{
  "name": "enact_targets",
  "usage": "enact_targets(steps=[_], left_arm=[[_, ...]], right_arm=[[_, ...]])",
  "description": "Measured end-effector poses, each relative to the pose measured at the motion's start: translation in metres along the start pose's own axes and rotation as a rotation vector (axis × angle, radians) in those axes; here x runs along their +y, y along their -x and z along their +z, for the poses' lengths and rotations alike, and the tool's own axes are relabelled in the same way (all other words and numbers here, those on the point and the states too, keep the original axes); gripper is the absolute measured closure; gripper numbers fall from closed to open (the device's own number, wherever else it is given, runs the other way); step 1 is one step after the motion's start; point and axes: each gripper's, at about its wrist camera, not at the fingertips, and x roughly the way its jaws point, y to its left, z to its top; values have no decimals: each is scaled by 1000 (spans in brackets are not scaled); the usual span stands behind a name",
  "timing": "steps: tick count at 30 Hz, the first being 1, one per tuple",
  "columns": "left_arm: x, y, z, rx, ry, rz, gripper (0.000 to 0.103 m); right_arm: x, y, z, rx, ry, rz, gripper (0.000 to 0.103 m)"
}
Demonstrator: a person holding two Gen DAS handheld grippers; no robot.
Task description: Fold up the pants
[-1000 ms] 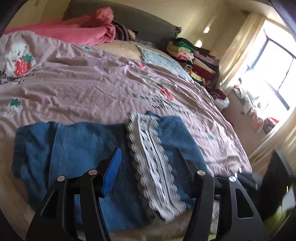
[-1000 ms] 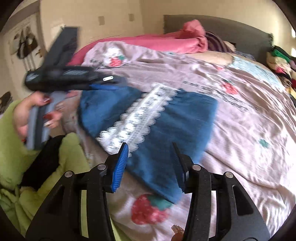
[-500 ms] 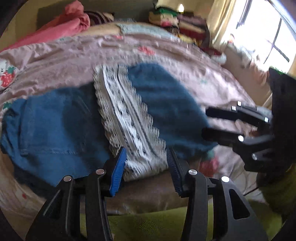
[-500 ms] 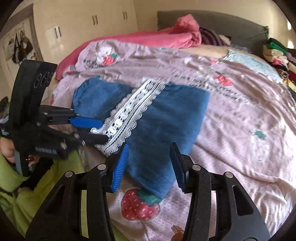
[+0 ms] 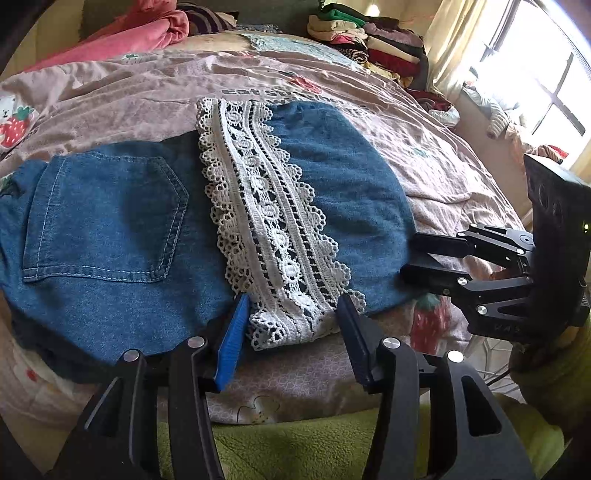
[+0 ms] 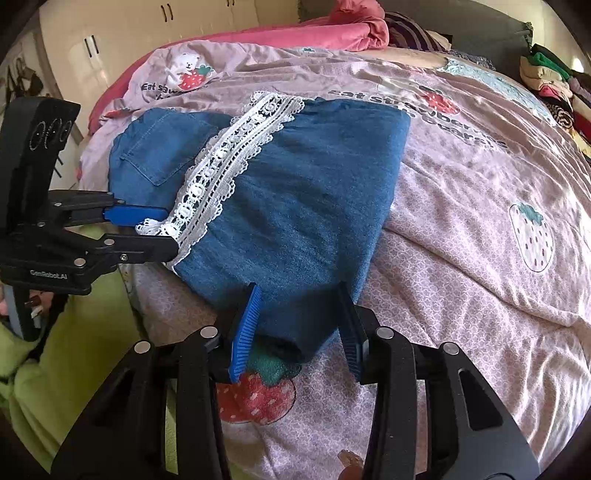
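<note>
Blue denim pants lie folded on the bed, with a white lace hem band across the middle and a back pocket on the left part. They also show in the right wrist view. My left gripper is open, its fingers on either side of the near end of the lace. My right gripper is open around the near right corner of the denim. The right gripper shows in the left wrist view, and the left gripper in the right wrist view.
The bed has a pink strawberry-print cover. A pink blanket lies at the headboard. A stack of folded clothes stands at the far right. A green cloth lies at the near edge. A bright window is on the right.
Both grippers have come down to the near edge of the pants. The left gripper now straddles the lace end and the right gripper straddles the denim corner.
</note>
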Motion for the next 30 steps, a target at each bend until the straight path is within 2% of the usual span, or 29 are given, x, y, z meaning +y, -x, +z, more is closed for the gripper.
enact_targets(steps=[5, 7, 10, 11, 12, 16, 17, 18, 19, 23, 30], left_arm=[[-3, 6, 2, -13, 0, -9, 52], [-4, 12, 3, -26, 0, -12, 52], [-5, 21, 4, -49, -3, -14, 50], [-6, 24, 5, -55, -6, -13, 39], [-6, 27, 5, -61, -8, -12, 34], [-4, 40, 4, -89, -4, -5, 34], [-4, 43, 4, -95, -4, 2, 28], [-4, 47, 4, -104, -4, 11, 18], [-3, 51, 4, -115, -4, 24, 14], [1, 69, 2, -155, -1, 61, 8], [16, 94, 0, -204, 26, 119, 5]], right_arm=[[0, 17, 4, -45, -25, 17, 68], [1, 23, 6, -60, -25, 10, 64], [1, 34, 10, -90, -36, 9, 51], [1, 36, 11, -98, -39, 7, 50], [2, 40, 12, -110, -43, 4, 46], [1, 51, 15, -139, -60, -6, 37], [0, 53, 16, -145, -68, 3, 36], [0, 56, 17, -152, -78, 10, 33], [0, 58, 19, -160, -82, 11, 30], [6, 65, 27, -183, -74, 10, 24], [22, 73, 49, -223, -67, 41, 18]])
